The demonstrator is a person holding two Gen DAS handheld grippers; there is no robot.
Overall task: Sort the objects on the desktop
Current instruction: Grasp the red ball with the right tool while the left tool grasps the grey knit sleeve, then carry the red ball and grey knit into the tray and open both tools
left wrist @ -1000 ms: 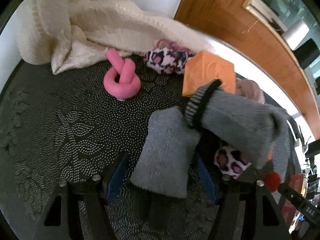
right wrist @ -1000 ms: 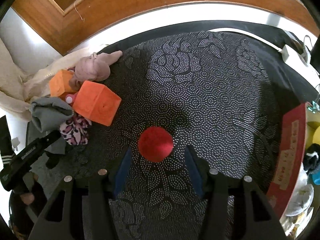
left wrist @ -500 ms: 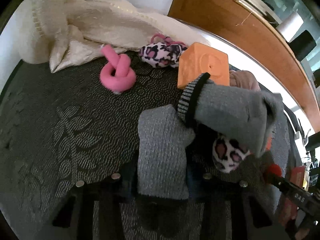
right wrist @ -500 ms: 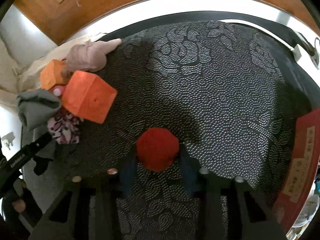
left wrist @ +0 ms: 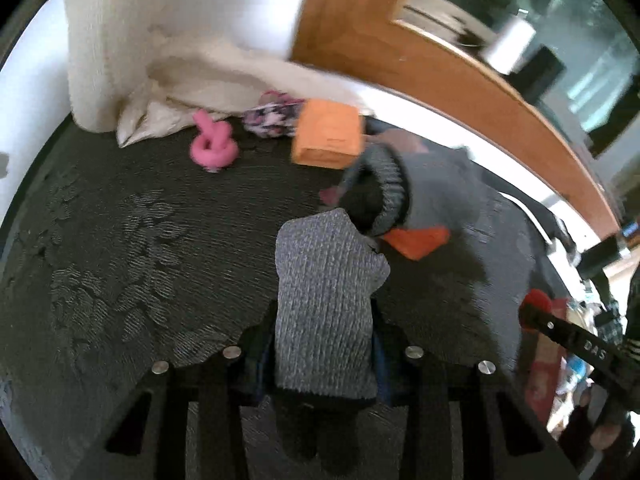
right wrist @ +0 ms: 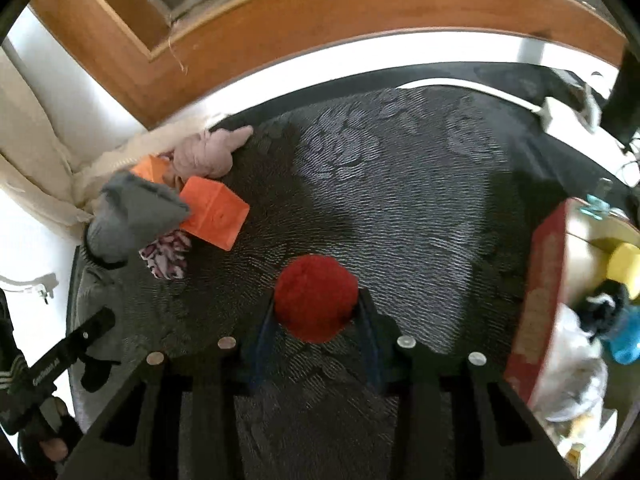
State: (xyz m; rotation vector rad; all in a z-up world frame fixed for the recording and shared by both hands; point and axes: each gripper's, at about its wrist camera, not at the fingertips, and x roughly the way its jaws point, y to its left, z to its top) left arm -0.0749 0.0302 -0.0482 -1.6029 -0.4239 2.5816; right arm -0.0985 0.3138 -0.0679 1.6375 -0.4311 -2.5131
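Note:
My left gripper (left wrist: 324,344) is shut on a grey knitted sock (left wrist: 326,300), whose ribbed cuff end (left wrist: 394,188) hangs lifted above the dark patterned cloth (left wrist: 120,240); the sock also shows in the right wrist view (right wrist: 128,216). My right gripper (right wrist: 316,320) is shut on a red pom-pom ball (right wrist: 316,302), held just above the cloth. Two orange cubes (left wrist: 328,136) (right wrist: 214,218), a leopard-print scrunchie (right wrist: 166,256), a pink knotted toy (left wrist: 214,146) and a dusty-pink cloth bundle (right wrist: 208,154) lie on the cloth.
A cream blanket (left wrist: 208,80) is heaped at the back left against the wall. A red-sided box (right wrist: 540,300) at the right holds a yellow item, a blue item and other things. A wooden window frame (right wrist: 320,12) runs along the back.
Both grippers closed, the left on the grey sock and the right on the red ball. Both have lifted; the sock's cuff end has risen off the scrunchie and cube.

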